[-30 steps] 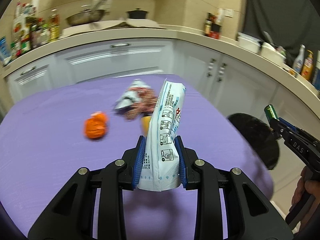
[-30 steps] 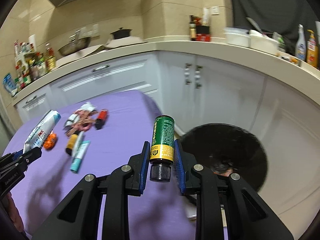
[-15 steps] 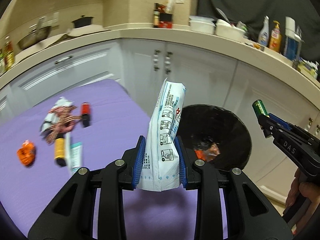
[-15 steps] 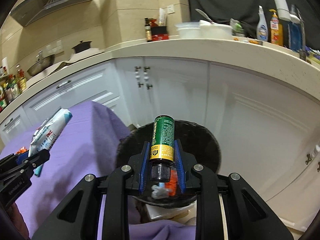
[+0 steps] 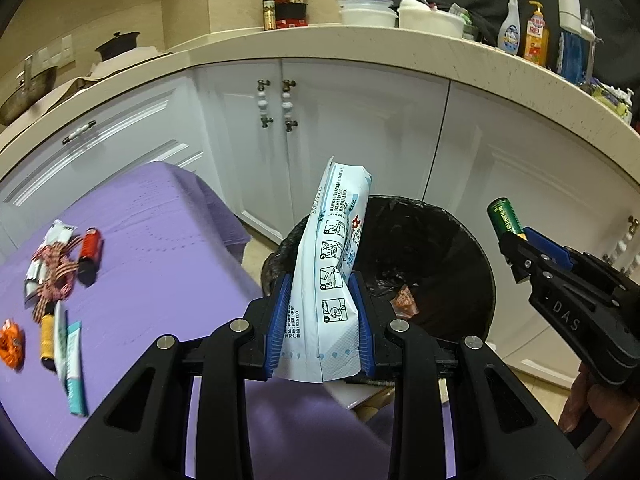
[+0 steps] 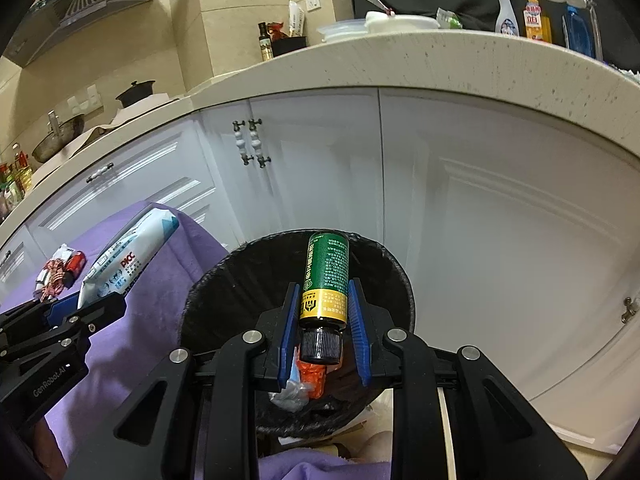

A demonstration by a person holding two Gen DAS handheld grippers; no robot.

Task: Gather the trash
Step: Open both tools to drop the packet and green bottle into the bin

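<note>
Left tongs [image 5: 320,320]: clamped on a white-and-blue pouch [image 5: 336,264], upright between the blue pads.
Left view, edges: purple worktop [image 5: 160,264] ended just left of the black bin [image 5: 452,264]; bin mouth lay open beyond the pouch.
Leftover trash: red tube [image 5: 89,256], teal tube [image 5: 74,364] on the worktop.
Right tongs [image 6: 324,320]: narrow, gripping a green bottle [image 6: 326,276], cap toward the camera.
Right view, room: bottle hung over the bin [image 6: 224,280]; white cabinets [image 6: 500,220] stood close behind.

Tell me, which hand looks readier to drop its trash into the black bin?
Probably the right. The right gripper holds the green bottle directly over the bin opening. The left gripper grips the white packet nearer the purple table edge.
</note>
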